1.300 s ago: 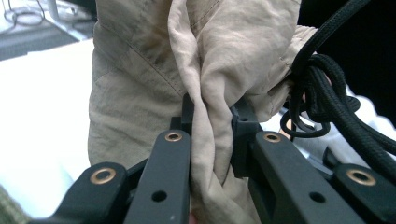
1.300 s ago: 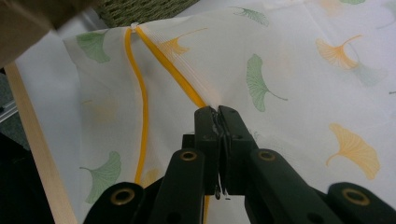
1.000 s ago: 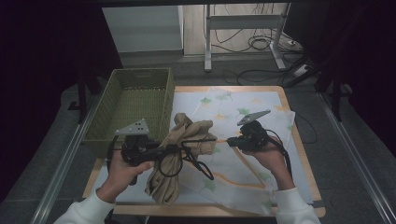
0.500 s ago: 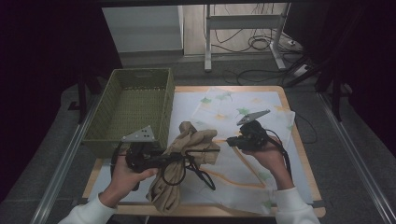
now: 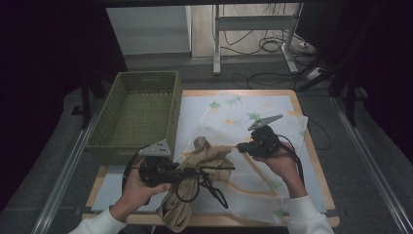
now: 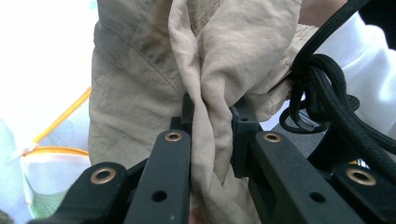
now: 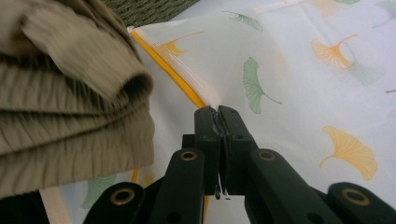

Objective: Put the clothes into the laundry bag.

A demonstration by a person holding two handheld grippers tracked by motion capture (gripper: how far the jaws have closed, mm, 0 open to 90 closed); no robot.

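A crumpled beige garment (image 5: 207, 158) lies on the white leaf-printed cloth (image 5: 234, 112) and trails over the table's near edge. My left gripper (image 5: 195, 171) is shut on a bunched fold of it; in the left gripper view the beige fabric (image 6: 140, 70) is squeezed between the jaws of the left gripper (image 6: 210, 116). My right gripper (image 5: 239, 146) sits just right of the garment. It is shut on the cloth's orange-trimmed edge, which the right gripper (image 7: 218, 114) lifts into a small peak. The cloth (image 7: 289, 70) spreads out behind it, and the garment (image 7: 70, 93) is at the left.
An empty green woven basket (image 5: 139, 114) stands at the table's left, touching the cloth's edge. My left gripper's black cable (image 5: 207, 183) loops over the garment. The wooden table's front edge (image 5: 253, 220) runs close under both hands.
My left hand has sunk and drawn back toward the near edge, pulling the garment with it. The right gripper has kept still on the cloth's edge.
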